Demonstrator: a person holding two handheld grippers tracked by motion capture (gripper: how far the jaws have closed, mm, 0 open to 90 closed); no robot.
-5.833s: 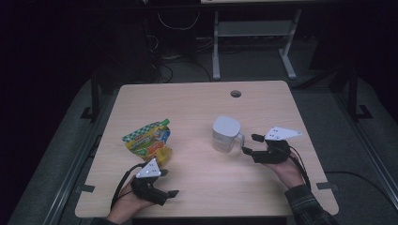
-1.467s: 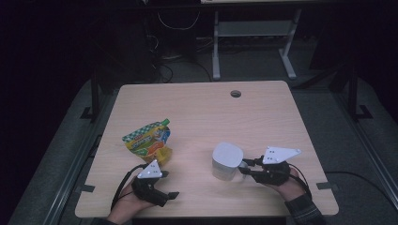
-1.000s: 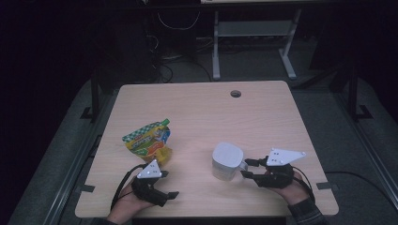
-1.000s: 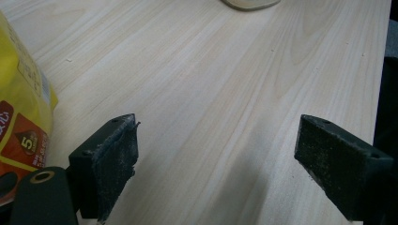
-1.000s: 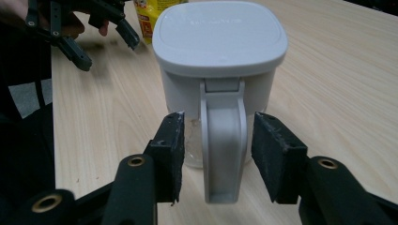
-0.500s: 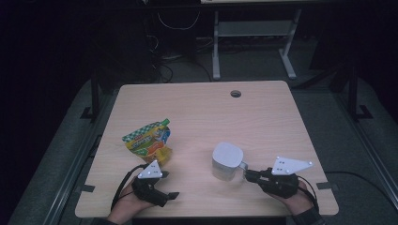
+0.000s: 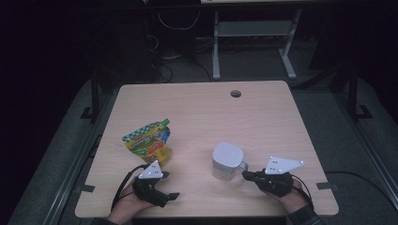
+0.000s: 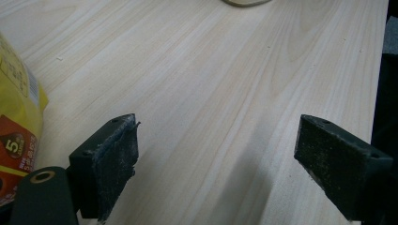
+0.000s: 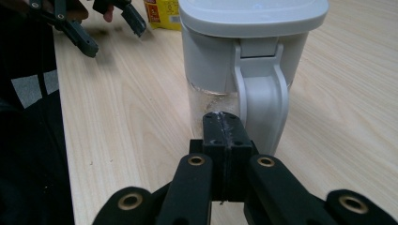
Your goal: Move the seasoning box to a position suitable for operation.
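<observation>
Jug (image 7: 227, 161): white plastic lid and handle, clear ribbed body, upright at table's (image 7: 202, 108) near right. Right gripper (image 9: 222, 126): jaws just pressed together, empty, just short of handle; judged released, next regrasp or withdraw. Left gripper (image 8: 216, 154): jaws wide, empty, beside glossy crinkled yellow pouch (image 7: 148, 140).

A dim lab or office: a pale wooden surface (image 7: 197, 112) with a cable hole, loose cables (image 7: 178, 18) and a grey metal frame (image 7: 253, 33) on grey carpet behind.
</observation>
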